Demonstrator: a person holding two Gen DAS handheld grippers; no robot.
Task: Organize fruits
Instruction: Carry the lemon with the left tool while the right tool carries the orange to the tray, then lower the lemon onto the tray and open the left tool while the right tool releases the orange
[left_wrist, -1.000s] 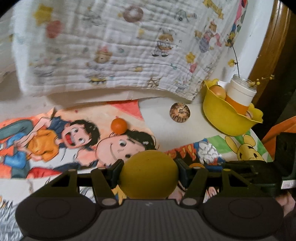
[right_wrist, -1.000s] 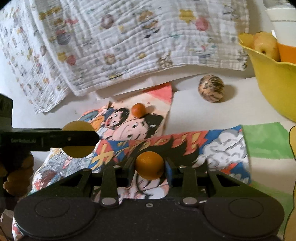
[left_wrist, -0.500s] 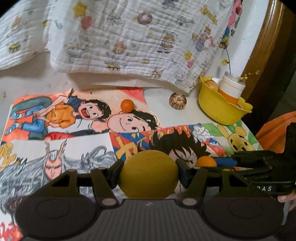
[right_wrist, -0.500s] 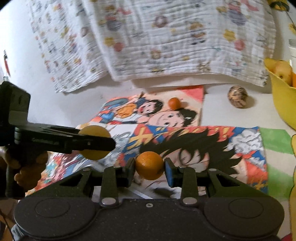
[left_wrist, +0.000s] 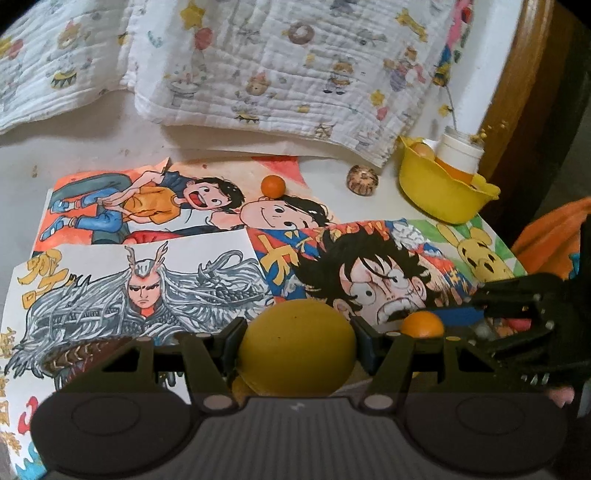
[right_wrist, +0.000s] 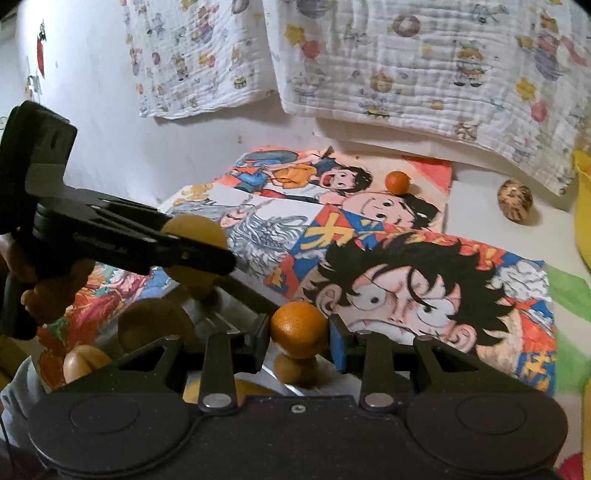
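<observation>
My left gripper (left_wrist: 297, 339) is shut on a large yellow fruit (left_wrist: 295, 347); the same fruit (right_wrist: 195, 236) shows at left in the right wrist view. My right gripper (right_wrist: 298, 334) is shut on a small orange fruit (right_wrist: 298, 328), which also shows in the left wrist view (left_wrist: 422, 325). Both hang over a shiny metal tray (right_wrist: 229, 314) at the near edge, with brownish fruits (right_wrist: 155, 325) in it. A small orange (left_wrist: 272, 185) and a brown speckled fruit (left_wrist: 362, 180) lie on the table farther off.
A yellow bowl (left_wrist: 436, 192) at the far right holds a fruit and a white-lidded jar (left_wrist: 460, 151). Cartoon drawings (left_wrist: 147, 221) cover the table. A printed white cloth (left_wrist: 277, 66) hangs behind. A wooden frame (left_wrist: 517, 74) stands at right.
Both grippers have pulled back and up from the far table with their fruits still held. The tray with fruits has come into the right wrist view below the grippers.
</observation>
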